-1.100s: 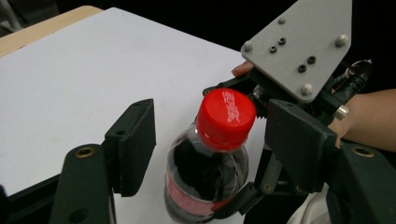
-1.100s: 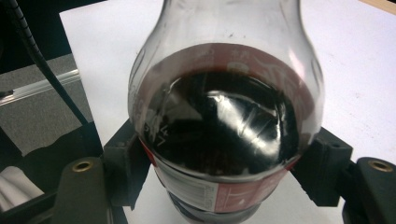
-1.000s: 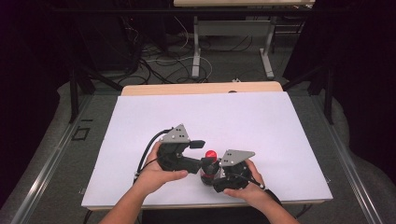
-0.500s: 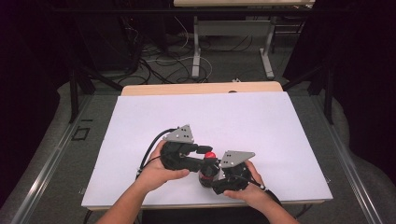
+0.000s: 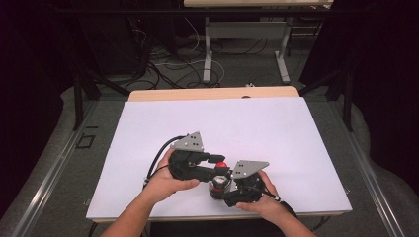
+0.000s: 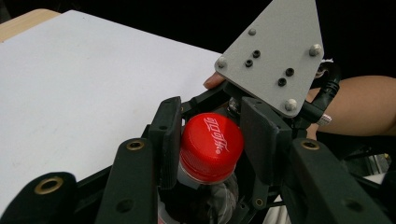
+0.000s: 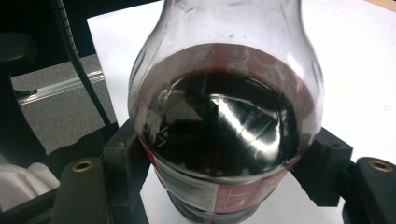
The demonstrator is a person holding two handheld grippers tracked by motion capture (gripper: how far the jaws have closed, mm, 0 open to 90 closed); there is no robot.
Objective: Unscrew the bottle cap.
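The clear plastic bottle of dark cola (image 5: pixel 218 183) stands up straight near the white counter's (image 5: pixel 257 123) front edge, red cap (image 6: pixel 211 144) on top. The left gripper's (image 6: pixel 212 135) jaws squeeze the cap; the right gripper's (image 7: pixel 224 163) jaws squeeze its body.

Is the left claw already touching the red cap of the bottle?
Touching. In the left gripper view, the left claw has its left pad pressed against the red cap; the right pad sits close beside it with no clear gap.
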